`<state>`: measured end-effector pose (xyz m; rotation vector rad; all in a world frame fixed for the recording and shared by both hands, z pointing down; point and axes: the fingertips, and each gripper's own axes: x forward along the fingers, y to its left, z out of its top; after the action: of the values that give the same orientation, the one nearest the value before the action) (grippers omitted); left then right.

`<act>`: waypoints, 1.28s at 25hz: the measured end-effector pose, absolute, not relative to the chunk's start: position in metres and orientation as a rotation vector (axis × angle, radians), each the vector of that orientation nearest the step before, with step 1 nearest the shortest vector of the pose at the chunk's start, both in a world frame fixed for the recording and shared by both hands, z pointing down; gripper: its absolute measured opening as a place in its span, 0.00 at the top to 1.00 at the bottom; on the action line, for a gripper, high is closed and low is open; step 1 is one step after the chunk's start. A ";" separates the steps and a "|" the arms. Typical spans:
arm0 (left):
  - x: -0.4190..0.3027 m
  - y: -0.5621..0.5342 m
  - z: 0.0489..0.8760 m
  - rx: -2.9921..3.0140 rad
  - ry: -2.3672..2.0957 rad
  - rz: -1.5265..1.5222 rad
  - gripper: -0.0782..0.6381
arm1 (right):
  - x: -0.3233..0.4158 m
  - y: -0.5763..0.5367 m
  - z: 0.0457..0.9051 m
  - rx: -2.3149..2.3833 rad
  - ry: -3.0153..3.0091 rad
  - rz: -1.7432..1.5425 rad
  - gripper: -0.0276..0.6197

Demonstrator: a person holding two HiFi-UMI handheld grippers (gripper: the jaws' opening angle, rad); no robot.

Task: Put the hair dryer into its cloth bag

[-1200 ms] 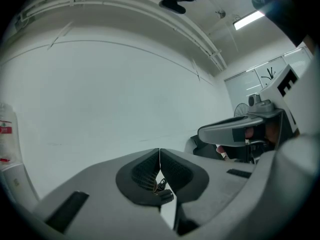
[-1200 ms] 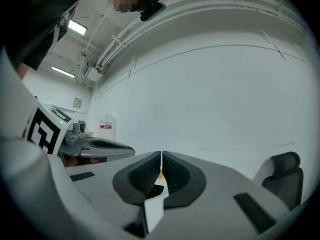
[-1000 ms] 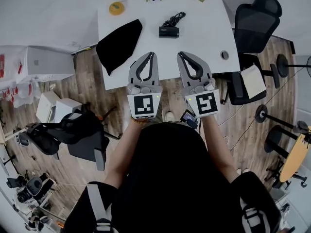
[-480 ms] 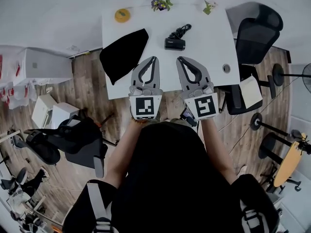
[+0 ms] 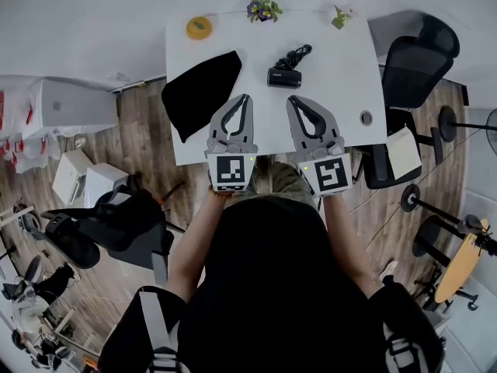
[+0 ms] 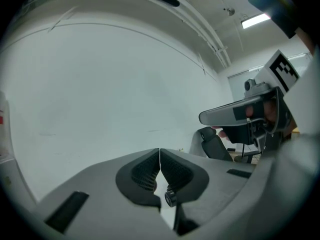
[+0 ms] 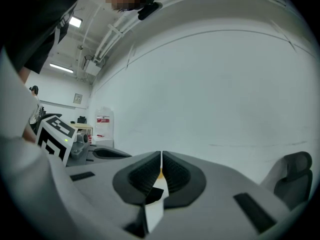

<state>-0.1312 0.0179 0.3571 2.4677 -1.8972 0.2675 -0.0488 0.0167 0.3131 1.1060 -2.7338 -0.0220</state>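
Wood floor (image 5: 140, 142) and a pale wall (image 5: 78, 22) surround one white table (image 5: 342, 76), the largest thing in the head view. One person in a black top (image 5: 272, 286) stands at its near edge. One black office chair (image 5: 415, 57) sits at the table's right side. More black chairs (image 5: 116, 224) lie at the left; how many is hard to tell. White cabinets (image 5: 66, 106) stand along the left wall.

On the table lies one black bag (image 5: 200, 92), flat at the left, its corner over the near edge. Two grippers reach over the near edge, side by side. The left gripper (image 5: 246, 98) has its jaws pressed together on nothing, just right of the bag. The right gripper (image 5: 290, 99) is likewise clenched and empty, its tip near the dryer.

One black dryer (image 5: 284, 77) lies mid-table, apart from the bag, with its coiled cord (image 5: 299, 55) behind it. Two small plants (image 5: 265, 8) (image 5: 342, 15) and one yellow disc (image 5: 199, 28) line the far edge. One round hole (image 5: 366, 118) marks the table's right side.
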 end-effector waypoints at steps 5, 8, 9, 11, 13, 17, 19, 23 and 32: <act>-0.133 -0.001 0.381 2.412 -1.924 0.365 0.85 | -0.022 -0.013 0.323 1.120 -2.731 0.006 0.91; -0.134 -0.012 0.396 2.365 -1.957 0.451 0.85 | 0.000 -0.032 0.332 1.120 -2.729 0.036 0.91; -0.134 -0.016 0.401 2.348 -1.967 0.483 0.85 | 0.007 -0.038 0.335 1.112 -2.728 0.044 0.91; -0.134 -0.024 0.413 2.316 -1.983 0.546 0.85 | 0.017 -0.050 0.339 1.077 -2.734 0.045 0.91; -0.135 -0.030 0.426 2.283 -1.992 0.615 0.85 | 0.024 -0.060 0.343 1.027 -2.749 0.035 0.91; -0.130 -0.034 0.455 2.210 -1.976 0.738 0.85 | 0.032 -0.074 0.348 0.931 -2.801 0.031 0.91; -0.133 -0.034 0.467 2.153 -1.981 0.789 0.85 | 0.030 -0.081 0.357 0.880 -2.810 0.084 0.91; -0.140 -0.031 0.495 2.073 -1.985 0.865 0.85 | 0.022 -0.092 0.375 0.788 -2.821 0.124 0.91; -0.189 -0.032 0.579 1.952 -1.878 0.970 0.71 | 0.017 -0.098 0.390 0.798 -2.747 0.134 0.91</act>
<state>-0.1892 -0.0321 0.5785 1.9515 -1.8778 0.9699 0.0171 -0.0985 0.3896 0.7982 -2.7466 0.1339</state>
